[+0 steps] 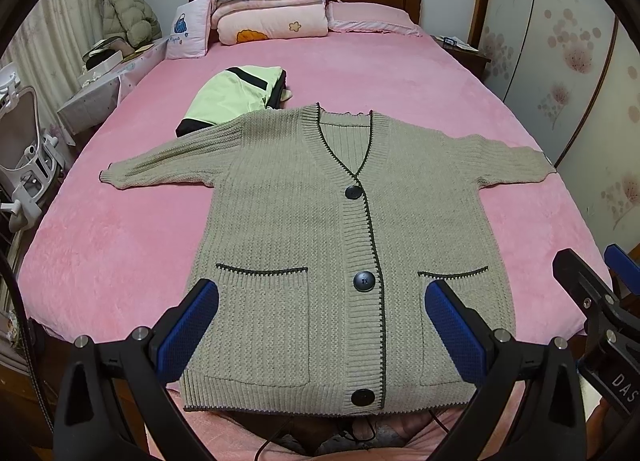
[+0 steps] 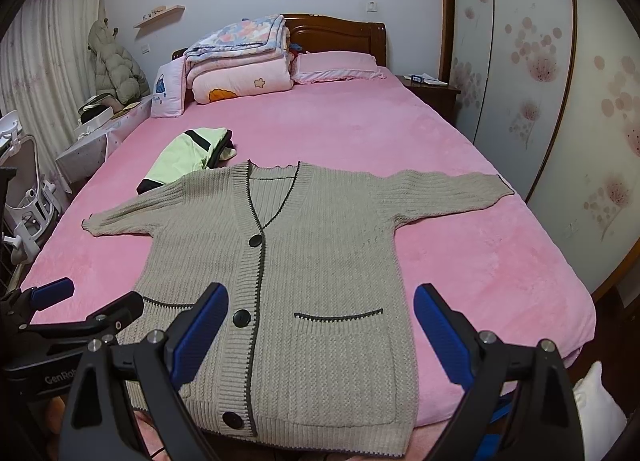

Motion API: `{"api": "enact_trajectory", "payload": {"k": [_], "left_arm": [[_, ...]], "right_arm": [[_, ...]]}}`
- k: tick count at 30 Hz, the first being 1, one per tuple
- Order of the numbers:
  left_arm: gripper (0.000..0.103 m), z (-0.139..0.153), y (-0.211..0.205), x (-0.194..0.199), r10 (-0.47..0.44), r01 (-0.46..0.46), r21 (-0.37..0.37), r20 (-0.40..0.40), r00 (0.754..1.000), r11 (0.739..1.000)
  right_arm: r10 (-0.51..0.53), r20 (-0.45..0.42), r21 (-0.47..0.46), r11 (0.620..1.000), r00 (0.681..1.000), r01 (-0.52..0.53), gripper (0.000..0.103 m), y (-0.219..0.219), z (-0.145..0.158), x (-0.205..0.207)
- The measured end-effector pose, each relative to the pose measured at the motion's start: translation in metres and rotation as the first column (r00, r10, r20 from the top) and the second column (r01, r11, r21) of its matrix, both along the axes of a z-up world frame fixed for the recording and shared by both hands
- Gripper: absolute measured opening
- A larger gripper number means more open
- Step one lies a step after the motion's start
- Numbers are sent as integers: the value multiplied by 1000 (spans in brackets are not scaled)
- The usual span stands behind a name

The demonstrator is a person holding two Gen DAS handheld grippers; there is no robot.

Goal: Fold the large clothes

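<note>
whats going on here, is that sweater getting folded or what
Not yet. A person holds two handheld grippers over a pink bed, both open and gripping nothing. The grey-beige knit cardigan lies flat, face up and buttoned, sleeves spread out to both sides. The left gripper and right gripper hover above its hem end, near the pockets. A green and black garment sits already folded beyond the cardigan's shoulder. No fold has started on the cardigan.
</note>
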State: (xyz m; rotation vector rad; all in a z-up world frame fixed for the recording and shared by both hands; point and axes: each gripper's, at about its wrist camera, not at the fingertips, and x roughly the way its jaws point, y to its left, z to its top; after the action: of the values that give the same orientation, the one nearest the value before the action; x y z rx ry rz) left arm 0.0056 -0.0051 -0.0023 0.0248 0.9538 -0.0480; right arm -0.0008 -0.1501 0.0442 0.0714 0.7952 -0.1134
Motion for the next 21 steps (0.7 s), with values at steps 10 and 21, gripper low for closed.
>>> {"api": "enact_trajectory", "payload": {"k": [10,21], "left_arm": [[103,0,1,2,3,-3,0,-1,1000,1000],[103,2,2,11,22,-22,11,11,1000,1000]], "right_arm": [[3,-10,1,1000,1000,-3,95,-1,-5,7],[-7,-11,-22,1000,1000,6,95,-2,-6,18]]}}
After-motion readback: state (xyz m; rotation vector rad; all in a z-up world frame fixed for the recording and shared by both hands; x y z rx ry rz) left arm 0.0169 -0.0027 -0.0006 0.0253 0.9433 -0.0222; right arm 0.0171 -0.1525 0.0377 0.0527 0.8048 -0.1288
